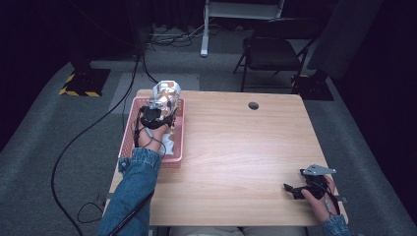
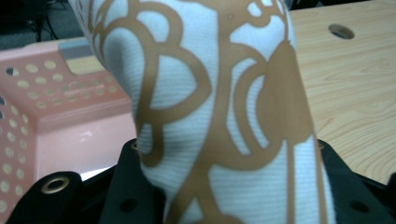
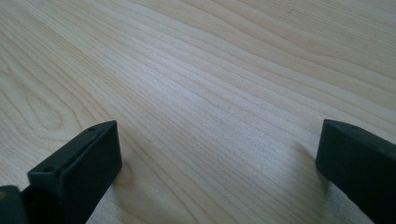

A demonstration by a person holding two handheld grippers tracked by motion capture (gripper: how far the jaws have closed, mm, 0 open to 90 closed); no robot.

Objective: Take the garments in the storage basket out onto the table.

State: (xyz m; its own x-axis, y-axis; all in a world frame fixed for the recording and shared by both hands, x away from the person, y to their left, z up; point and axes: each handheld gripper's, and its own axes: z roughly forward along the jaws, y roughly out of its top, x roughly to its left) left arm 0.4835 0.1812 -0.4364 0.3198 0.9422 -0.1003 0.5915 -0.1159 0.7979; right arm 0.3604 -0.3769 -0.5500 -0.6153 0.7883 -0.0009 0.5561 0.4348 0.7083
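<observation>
A white cloth with a tan-brown pattern (image 2: 219, 107) hangs close before the camera in the left gripper view, pinched between the two black jaws of my left gripper (image 2: 224, 186). In the high view that cloth (image 1: 166, 93) is lifted over the far end of the pink perforated basket (image 1: 129, 132), with the left gripper (image 1: 160, 112) shut on it. More white cloth lies in the basket. My right gripper (image 1: 290, 189) rests low at the table's near right, its jaws wide apart over bare wood (image 3: 219, 154) with nothing between them.
The wooden table (image 1: 236, 147) has a round cable hole (image 1: 253, 105) near its far edge. The basket sits along the left edge. Beyond the table stand a black folding chair (image 1: 273, 51) and cables on grey carpet.
</observation>
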